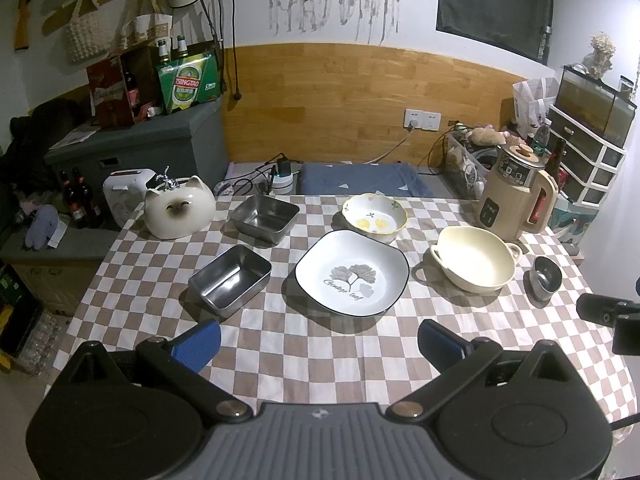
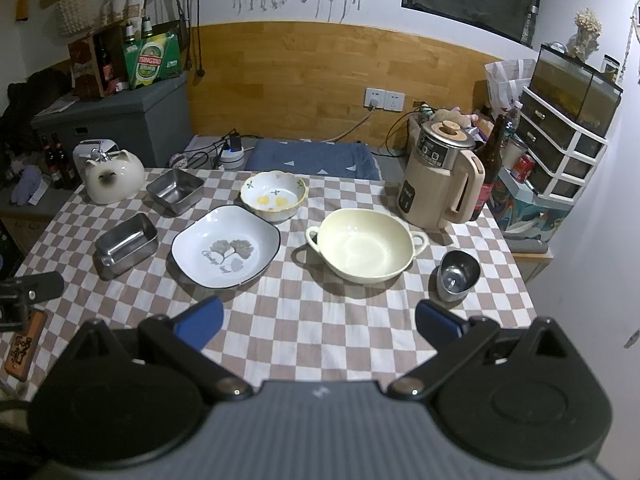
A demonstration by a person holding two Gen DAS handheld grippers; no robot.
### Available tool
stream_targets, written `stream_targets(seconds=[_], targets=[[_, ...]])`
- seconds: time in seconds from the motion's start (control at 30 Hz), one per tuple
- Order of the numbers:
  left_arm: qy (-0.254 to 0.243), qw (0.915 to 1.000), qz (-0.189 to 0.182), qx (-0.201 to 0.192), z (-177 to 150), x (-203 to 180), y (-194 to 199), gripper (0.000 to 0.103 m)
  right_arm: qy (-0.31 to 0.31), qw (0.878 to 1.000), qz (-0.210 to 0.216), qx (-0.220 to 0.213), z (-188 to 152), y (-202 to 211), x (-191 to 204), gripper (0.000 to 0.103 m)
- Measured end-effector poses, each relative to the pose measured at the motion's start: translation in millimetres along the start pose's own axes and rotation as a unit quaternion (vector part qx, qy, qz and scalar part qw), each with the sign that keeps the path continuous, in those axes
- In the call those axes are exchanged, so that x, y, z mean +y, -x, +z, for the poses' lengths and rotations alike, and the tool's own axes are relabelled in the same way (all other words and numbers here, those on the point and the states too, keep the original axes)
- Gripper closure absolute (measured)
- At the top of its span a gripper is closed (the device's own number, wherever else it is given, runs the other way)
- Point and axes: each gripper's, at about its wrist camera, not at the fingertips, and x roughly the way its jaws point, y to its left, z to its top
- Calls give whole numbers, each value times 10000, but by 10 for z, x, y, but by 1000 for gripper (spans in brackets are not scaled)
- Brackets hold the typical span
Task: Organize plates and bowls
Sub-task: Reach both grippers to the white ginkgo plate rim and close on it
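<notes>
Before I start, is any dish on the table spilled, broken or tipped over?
Nothing stands out. The ginkgo plate, the flower bowl, the cream two-handled bowl, both steel trays and the steel cup all sit upright, empty and apart.

We see two steel trays (image 1: 230, 280) (image 1: 265, 218) left on the counter, a white leaf-print plate (image 1: 352, 272) in the centre, a floral bowl (image 1: 375, 216) just behind it, a cream two-handled bowl (image 1: 474, 262) right, a small steel cup (image 1: 546, 278) far right. All upright, empty.
</notes>
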Motion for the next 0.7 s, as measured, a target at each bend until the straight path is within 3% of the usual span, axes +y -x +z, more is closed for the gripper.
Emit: stream_targets(seconds=[0.33, 0.7], targets=[[107, 9998, 109, -115, 34, 45, -98, 0, -110, 9995, 265, -132, 31, -94, -86, 0], [-265, 9996, 71, -91, 256, -34, -576, 0, -163, 9964, 708, -436, 156, -481, -153, 0]])
